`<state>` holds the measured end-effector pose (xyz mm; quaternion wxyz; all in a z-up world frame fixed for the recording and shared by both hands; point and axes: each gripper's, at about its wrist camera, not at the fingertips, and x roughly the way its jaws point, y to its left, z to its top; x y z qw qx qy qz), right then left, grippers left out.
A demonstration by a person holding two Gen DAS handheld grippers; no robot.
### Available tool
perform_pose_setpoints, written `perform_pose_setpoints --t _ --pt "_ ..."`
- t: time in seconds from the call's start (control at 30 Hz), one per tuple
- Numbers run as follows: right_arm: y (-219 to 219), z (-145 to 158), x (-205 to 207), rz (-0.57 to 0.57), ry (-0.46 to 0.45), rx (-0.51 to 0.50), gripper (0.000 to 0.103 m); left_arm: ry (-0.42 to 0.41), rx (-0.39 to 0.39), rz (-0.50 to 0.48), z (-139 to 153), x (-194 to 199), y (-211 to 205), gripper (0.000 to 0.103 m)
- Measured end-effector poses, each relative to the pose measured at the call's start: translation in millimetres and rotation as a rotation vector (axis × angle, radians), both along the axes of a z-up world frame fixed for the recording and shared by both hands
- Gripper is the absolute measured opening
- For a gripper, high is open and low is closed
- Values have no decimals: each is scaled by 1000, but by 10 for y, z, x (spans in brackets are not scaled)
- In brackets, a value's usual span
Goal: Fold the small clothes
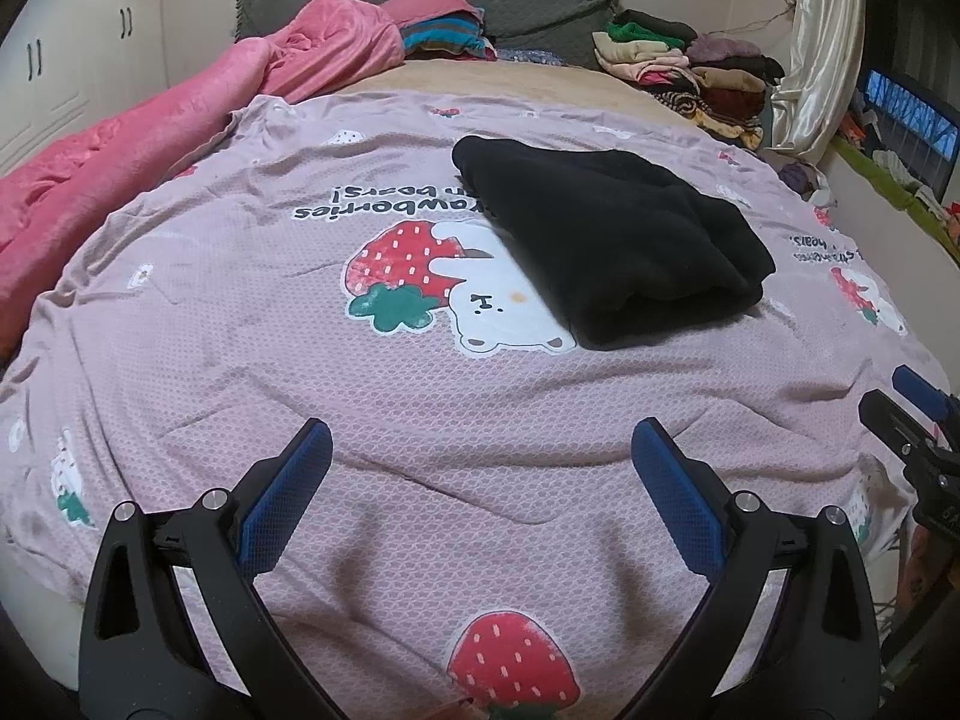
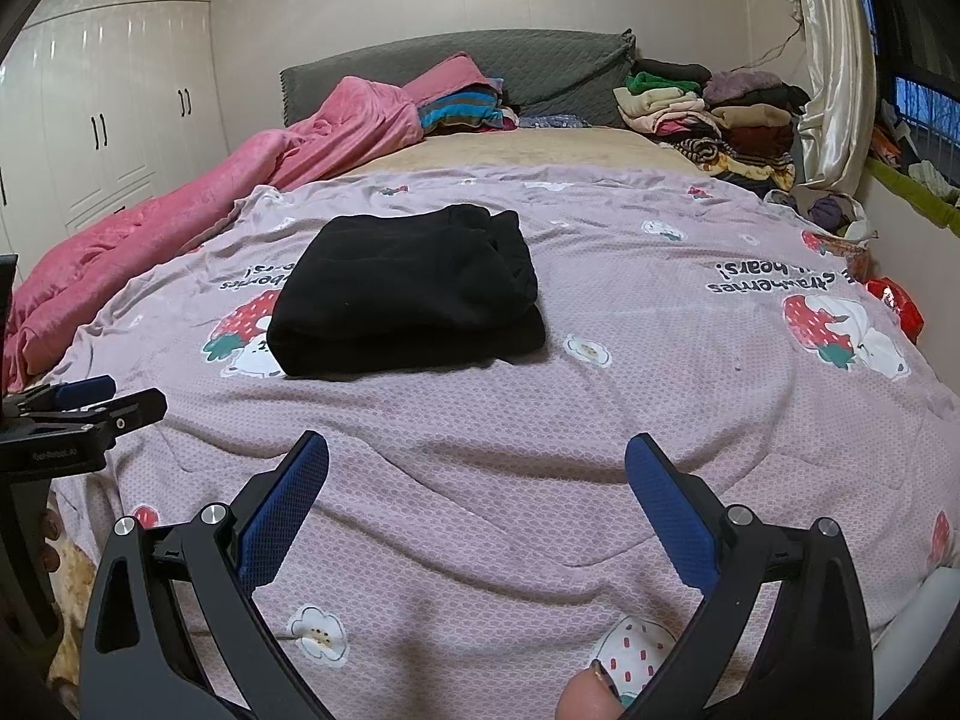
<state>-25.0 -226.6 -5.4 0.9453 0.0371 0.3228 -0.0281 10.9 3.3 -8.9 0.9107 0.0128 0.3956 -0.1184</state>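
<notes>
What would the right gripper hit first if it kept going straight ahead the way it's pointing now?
Probably the bedspread: the open right gripper points low over bare printed fabric. The folded black garment lies left of that line, so it would likely be missed, though depth is hard to judge.

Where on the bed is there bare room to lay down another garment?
Free: the strawberry-print sheet between the folded black garment and both open grippers, left gripper, right gripper. Crowded: the clothes pile and pink blanket near the headboard.

Pink quilt (image 1: 180, 138), perhaps fleece.
</notes>
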Motion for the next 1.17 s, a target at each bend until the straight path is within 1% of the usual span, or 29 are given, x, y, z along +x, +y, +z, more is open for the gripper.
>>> perform_pose_setpoints --t 0.23,0.43,0.57,0.63,0.7,0.77,0.83,0.87,0.9,0.93,0.97,1.0,1.03,1.07,1.1,1.13,1.17 --pt "19 17 -10 -1 -5 -6 99 -2 -1 -5 5 -10 -8 94" --pt "9 6 -36 -25 -4 -5 99 4 -9 -11 1 -14 5 93" --pt "-56 -24 -67 -80 6 -1 99 17 -8 8 -17 -11 43 93" --pt "-165 -25 -122 -151 6 -4 99 24 -7 28 -46 -12 99 94" --pt "-403 -12 -227 -264 -6 -3 99 42 0 70 -102 2 215 93" --pt "-715 -27 -360 -397 14 0 99 58 -22 121 -143 62 454 93" --pt "-1229 -77 -617 -586 34 19 99 72 -51 193 -160 194 796 94" --pt "-1467 -111 -751 -682 49 15 99 77 -56 251 -167 305 1043 93" --pt "-1811 -170 -958 -822 79 16 99 78 -56 296 -172 402 1256 94" --pt "-2064 -222 -1132 -914 95 34 99 86 -53 331 -188 516 1475 93" --pt "-2307 -282 -1306 -996 112 45 99 107 -31 393 -215 678 1773 93" --pt "-2606 -368 -1540 -1125 163 33 99 118 -3 462 -226 830 2063 94" --pt "-2837 -443 -1734 -1215 190 29 99 109 11 501 -217 901 2220 94" --pt "-3000 -512 -1867 -1261 210 39 99 88 35 563 -210 1023 2494 94" --pt "-3231 -615 -2056 -1344 260 38 99 90 53 610 -220 1133 2700 94" --pt "-3387 -694 -2169 -1385 285 43 99 107 61 657 -251 1282 2960 94" --pt "-3538 -780 -2268 -1417 314 51 99 113 55 689 -274 1375 3134 94"
